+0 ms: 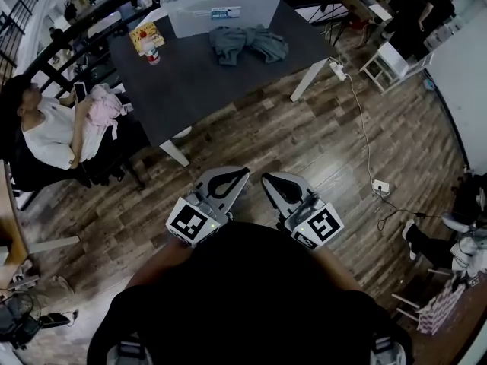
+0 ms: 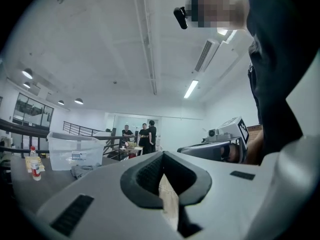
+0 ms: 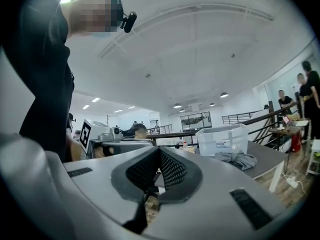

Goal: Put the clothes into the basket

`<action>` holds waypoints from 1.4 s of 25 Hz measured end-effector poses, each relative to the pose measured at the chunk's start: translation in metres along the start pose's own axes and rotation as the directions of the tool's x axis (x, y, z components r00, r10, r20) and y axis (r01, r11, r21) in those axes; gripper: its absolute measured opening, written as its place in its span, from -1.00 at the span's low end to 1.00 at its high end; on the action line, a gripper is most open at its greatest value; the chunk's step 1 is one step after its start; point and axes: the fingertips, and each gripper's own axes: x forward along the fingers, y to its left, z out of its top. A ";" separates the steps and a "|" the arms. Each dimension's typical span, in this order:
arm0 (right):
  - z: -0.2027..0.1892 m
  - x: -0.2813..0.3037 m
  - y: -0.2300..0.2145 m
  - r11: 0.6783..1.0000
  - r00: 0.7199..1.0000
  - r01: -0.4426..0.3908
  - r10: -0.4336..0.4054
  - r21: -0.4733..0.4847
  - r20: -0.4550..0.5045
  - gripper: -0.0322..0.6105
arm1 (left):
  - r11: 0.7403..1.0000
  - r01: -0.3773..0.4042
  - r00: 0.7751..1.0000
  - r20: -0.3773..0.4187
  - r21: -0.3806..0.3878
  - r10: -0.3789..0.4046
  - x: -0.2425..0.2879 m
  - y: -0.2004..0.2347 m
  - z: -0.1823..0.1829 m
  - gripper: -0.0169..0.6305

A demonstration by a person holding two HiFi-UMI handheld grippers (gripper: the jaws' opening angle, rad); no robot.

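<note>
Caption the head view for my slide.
Shut, empty left gripper and right gripper face grey clothes near the clear basket.

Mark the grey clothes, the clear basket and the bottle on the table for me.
grey clothes (image 1: pixel 247 44), head view, middle of the crumpled heap.
clear basket (image 1: pixel 190 17), head view, front wall, left of its label.
bottle (image 1: pixel 151 52), head view, its body.

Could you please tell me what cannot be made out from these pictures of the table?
Clear plastic basket: head view's top edge cuts off its far side.
Crumpled grey clothes heap: its folds hide how many garments, every view.
White label on the basket: too small to read, all views.
Yellow card, head view: print too small.
</note>
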 end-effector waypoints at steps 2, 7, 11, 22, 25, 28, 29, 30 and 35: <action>-0.001 0.011 -0.002 1.000 1.000 0.006 -0.006 0.005 0.000 -0.85 | 1.000 -0.013 1.000 -0.001 -0.006 0.013 -0.001 0.016 0.001 -0.94; 0.000 0.029 -0.012 0.999 1.000 0.017 -0.017 0.040 0.007 -0.85 | 1.000 0.005 1.000 0.010 0.007 -0.005 0.000 0.036 0.003 -0.94; 0.002 0.038 -0.022 1.000 1.000 0.015 -0.015 0.026 0.008 -0.85 | 1.000 0.008 1.000 -0.005 0.003 -0.008 0.003 0.045 -0.002 -0.94; 0.009 0.069 -0.074 0.999 0.999 -0.039 0.040 -0.034 0.009 -0.85 | 0.997 -0.078 0.997 0.006 0.015 0.078 0.037 0.089 0.002 -0.94; 0.013 0.076 -0.096 0.997 0.998 -0.064 0.065 -0.035 0.016 -0.85 | 0.994 -0.109 0.994 0.005 0.013 0.109 0.054 0.103 0.005 -0.94; 0.017 0.083 -0.120 0.995 0.996 -0.091 0.092 -0.037 0.019 -0.85 | 0.991 -0.133 0.991 -0.001 0.013 0.133 0.074 0.116 0.006 -0.94; 0.017 0.085 -0.128 0.994 0.995 -0.099 0.100 -0.034 0.018 -0.85 | 0.990 -0.143 0.990 -0.005 0.013 0.143 0.080 0.121 0.005 -0.94; 0.017 0.088 -0.135 0.994 0.994 -0.107 0.108 -0.029 0.016 -0.85 | 0.988 -0.154 0.988 -0.012 0.013 0.154 0.085 0.127 0.004 -0.94; 0.020 0.102 -0.173 0.988 0.989 -0.149 0.150 -0.026 0.012 -0.85 | 0.981 -0.196 0.981 0.002 0.008 0.196 0.118 0.150 0.008 -0.94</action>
